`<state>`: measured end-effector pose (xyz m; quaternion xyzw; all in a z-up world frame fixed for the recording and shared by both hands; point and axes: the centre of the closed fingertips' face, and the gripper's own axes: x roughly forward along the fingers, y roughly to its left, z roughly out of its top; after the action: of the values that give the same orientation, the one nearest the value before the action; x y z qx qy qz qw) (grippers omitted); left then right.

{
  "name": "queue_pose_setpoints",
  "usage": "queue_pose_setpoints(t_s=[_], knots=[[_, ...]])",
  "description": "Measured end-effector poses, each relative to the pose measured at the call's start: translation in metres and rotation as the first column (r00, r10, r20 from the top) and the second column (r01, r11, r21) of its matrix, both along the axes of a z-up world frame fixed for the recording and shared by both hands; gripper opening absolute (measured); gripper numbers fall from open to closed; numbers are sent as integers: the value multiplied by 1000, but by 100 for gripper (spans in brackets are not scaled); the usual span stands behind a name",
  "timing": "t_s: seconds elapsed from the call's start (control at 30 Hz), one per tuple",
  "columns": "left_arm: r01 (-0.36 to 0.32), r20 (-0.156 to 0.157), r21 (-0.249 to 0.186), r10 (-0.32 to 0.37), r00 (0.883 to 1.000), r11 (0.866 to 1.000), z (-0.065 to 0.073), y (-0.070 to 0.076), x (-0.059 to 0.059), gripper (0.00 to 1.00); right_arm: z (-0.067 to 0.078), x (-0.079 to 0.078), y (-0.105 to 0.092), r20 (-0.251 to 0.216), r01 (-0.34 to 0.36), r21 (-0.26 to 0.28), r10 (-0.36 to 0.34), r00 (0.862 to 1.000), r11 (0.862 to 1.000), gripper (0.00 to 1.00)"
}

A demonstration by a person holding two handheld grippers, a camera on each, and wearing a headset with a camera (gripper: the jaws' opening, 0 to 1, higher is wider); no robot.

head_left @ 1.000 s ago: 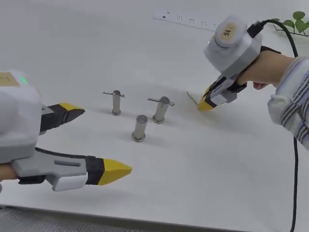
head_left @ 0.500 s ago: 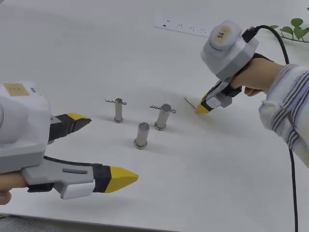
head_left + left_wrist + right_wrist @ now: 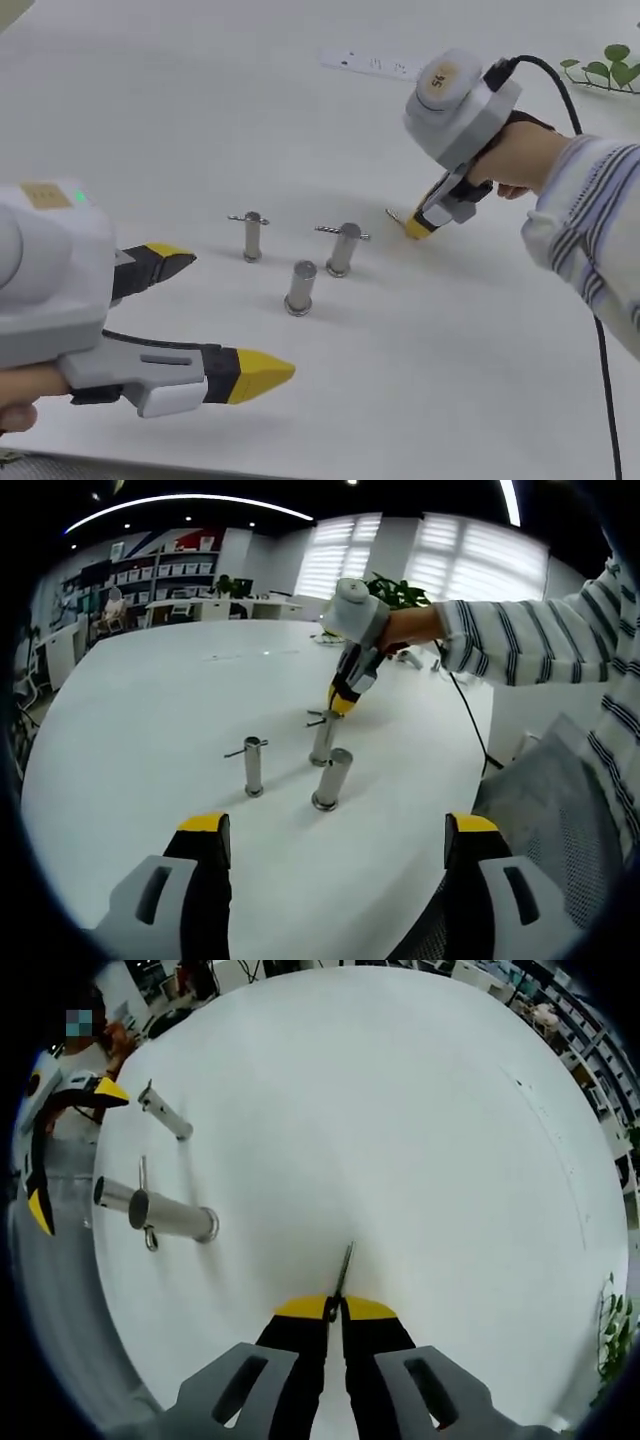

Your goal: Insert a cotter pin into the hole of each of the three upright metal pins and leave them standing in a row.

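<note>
Three upright metal pins stand on the white table. The left pin (image 3: 252, 236) and the right pin (image 3: 343, 249) each carry a cotter pin through the top. The front pin (image 3: 300, 287) has a bare top. My right gripper (image 3: 415, 228) is tipped down to the table just right of the pins, shut on a loose cotter pin (image 3: 395, 215) that sticks out ahead of its tips (image 3: 345, 1265). My left gripper (image 3: 228, 315) hovers open near the table's front left, nothing between its jaws, facing the pins (image 3: 332, 778).
A white power strip (image 3: 375, 65) lies at the back of the table and a small plant (image 3: 605, 60) at the back right. A black cable (image 3: 603, 330) trails from the right gripper down the right side. A striped sleeve (image 3: 580, 240) reaches in from the right.
The right gripper, still holding the cotter pin, has edged a little closer to the pins. The left gripper stays open in much the same place. The head view has shifted slightly.
</note>
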<state>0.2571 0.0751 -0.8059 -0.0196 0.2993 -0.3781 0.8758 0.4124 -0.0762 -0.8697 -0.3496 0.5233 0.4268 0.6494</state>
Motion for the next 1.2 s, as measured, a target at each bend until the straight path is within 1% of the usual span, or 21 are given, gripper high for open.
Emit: queue_pose_setpoints(t_s=[0.17, 0.27, 0.3, 0.37, 0.4, 0.5, 0.63, 0.7, 0.8, 0.87, 0.93, 1.0, 1.03, 1.07, 1.1, 1.2], knots=[[-2, -7, -4, 2, 1000, 1000, 0, 0, 1, 88, 1, -3, 1, 16, -10, -30, 10, 1000, 999, 6], [-1, -11, -6, 1, 1000, 1000, -1, -1, 2, 88, 1, 0, 1, 12, 2, -33, -1, 1000, 999, 5], [-1, -10, -7, 1, 1000, 1000, -1, -2, 3, 88, 1, 1, 1, 5, 17, -32, -16, 1000, 999, 5], [-1, -9, -10, 1, 1000, 1000, 0, -3, 4, 88, 1, 1, 0, -32, 56, -16, -56, 998, 998, 4], [0, -8, -13, 0, 1000, 1000, 1, -4, 4, 88, 0, 4, -1, -55, 78, -3, -78, 995, 997, 4], [4, -2, -14, -4, 1000, 1000, 2, -5, 5, 88, -1, 7, -2, -89, 125, 20, -122, 988, 992, 4], [3, 1, -21, -3, 1000, 1000, 4, -6, 5, 88, -1, 8, -4, -119, 179, 45, -172, 978, 983, 3], [4, 1, -21, -4, 1000, 1000, 4, -6, 5, 88, -1, 7, -4, -124, 189, 54, -181, 976, 980, 3], [5, -3, -34, -5, 1000, 999, 5, -6, 3, 86, 0, 5, -4, -138, 230, 73, -219, 966, 970, 2], [7, 4, -44, -7, 1000, 999, 8, -6, 3, 84, 0, 4, -4, -136, 229, 87, -216, 967, 970, 2], [10, 16, -49, -10, 1000, 999, 11, -6, 2, 84, 1, 3, -4, -132, 239, 103, -225, 965, 965, 2], [3, 12, -48, -3, 1000, 999, 11, -5, 3, 86, 1, 1, -3, -122, 233, 109, -220, 968, 966, 2], [1, 10, -42, 0, 1000, 999, 9, -3, 4, 87, 1, -3, -2, -117, 217, 107, -204, 972, 970, 2], [4, 9, -37, -4, 1000, 999, 9, -2, 3, 87, 0, -1, -1, -108, 195, 106, -184, 977, 975, 2], [8, 6, -35, -8, 1000, 999, 8, -2, 2, 86, 0, -2, -1, -99, 176, 102, -166, 981, 979, 2], [17, 4, -33, -17, 1000, 999, 8, -2, 0, 85, 0, -9, 1, -99, 150, 94, -141, 985, 984, 2]])
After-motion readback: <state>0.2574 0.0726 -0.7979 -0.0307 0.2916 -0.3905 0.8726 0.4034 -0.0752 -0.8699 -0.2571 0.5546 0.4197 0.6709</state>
